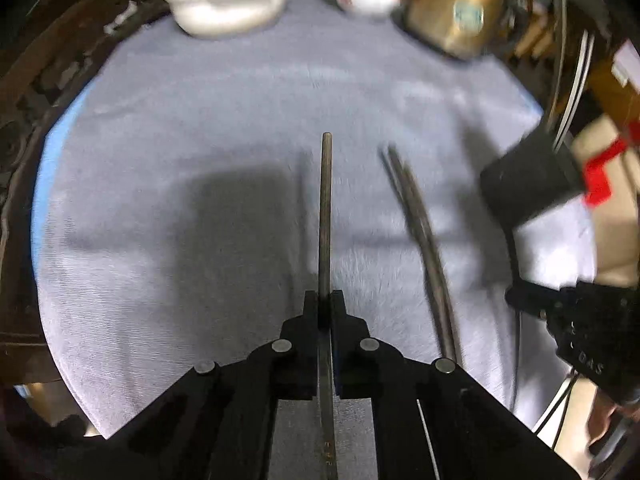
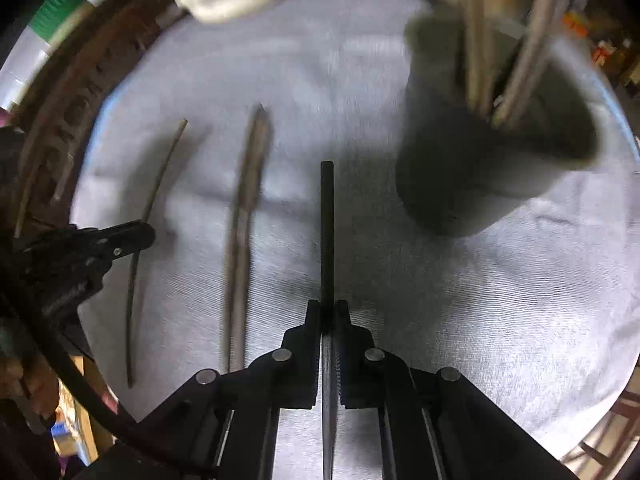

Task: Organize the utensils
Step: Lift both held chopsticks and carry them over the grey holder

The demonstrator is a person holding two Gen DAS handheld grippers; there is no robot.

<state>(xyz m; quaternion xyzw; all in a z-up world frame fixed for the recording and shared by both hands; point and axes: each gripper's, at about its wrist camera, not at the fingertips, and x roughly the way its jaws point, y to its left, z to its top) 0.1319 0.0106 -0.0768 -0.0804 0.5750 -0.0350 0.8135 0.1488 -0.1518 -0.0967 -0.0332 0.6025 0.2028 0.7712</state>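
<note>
Both grippers clamped: left gripper point(image 1: 325, 300) and right gripper point(image 2: 327, 308) each on a chopstick point(image 2: 327, 232). Tip right's upright over the holder point(image 2: 480, 160), drop in clear of its rim.

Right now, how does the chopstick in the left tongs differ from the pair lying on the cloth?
The chopstick in the left tongs is one stick, clamped and lifted, casting its own shadow on the cloth. The pair lying on the cloth is two sticks side by side, flat and ungripped, between the two tongs. The held one looks sharp; the pair is blurred. Both are thin, dark and point roughly away from the cameras.
</note>
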